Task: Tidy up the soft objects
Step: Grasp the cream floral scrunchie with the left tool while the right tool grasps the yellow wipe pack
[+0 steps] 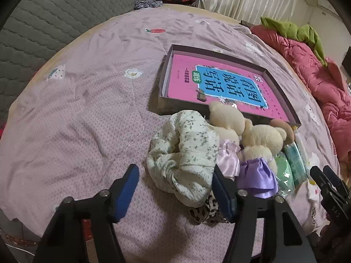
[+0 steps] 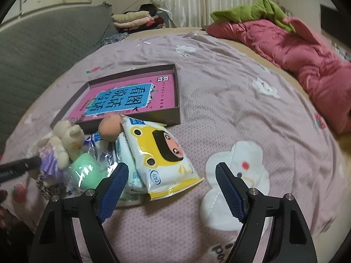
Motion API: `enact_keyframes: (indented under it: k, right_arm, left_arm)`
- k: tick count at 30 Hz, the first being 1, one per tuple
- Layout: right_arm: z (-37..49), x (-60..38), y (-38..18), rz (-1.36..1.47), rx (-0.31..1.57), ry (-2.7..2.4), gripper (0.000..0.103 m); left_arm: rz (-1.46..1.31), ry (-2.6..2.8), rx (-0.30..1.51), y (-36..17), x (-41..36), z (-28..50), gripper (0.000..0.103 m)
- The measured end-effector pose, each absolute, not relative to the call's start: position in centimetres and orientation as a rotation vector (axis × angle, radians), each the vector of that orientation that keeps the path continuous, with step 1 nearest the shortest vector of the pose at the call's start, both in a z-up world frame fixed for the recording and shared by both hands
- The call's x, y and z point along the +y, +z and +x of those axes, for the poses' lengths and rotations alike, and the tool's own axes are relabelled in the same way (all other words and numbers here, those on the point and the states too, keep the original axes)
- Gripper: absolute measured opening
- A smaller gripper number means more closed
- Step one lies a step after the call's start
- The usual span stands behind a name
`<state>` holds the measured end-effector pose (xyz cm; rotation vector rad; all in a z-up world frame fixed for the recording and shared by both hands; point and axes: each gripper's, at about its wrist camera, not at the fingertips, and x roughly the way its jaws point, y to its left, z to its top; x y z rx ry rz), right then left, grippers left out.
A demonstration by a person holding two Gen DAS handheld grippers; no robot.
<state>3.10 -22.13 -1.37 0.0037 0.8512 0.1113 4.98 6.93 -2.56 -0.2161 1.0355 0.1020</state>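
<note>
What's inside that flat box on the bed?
The box holds a pink book with a blue title panel, lying flat. Anything beneath the book is covered.

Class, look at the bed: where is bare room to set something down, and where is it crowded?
Free: the quilt left of the box and floral cloth; also right of the yellow packet. Crowded: the pile of teddy bears and packets before the box.

Mauve quilted bed (image 1: 87, 114), grey padded headboard (image 1: 43, 22), perhaps pale curtains (image 2: 186, 2) behind.
</note>
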Motion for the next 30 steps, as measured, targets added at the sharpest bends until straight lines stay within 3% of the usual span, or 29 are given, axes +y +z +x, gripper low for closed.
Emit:
enact_keyframes:
  k: [7,10,30]
  right_arm:
    - [5.1,-21.3,-2.3,-0.067,0.903,0.160,0.082]
    - [6.0,-20.8,-2.6,-0.117,0.913,0.146,0.082]
    - [10.6,-21.6,-4.8,0.047,1.003,0.268,0.082]
  left_arm:
    - [-0.240,0.047,1.039,-2.7,7.0,5.6,0.035]
    - [-0.267,0.029,1.042,-2.8,7.3,6.0,0.031]
    - [-0.336,0.027,1.060,-4.1,8.3,8.3,0.031]
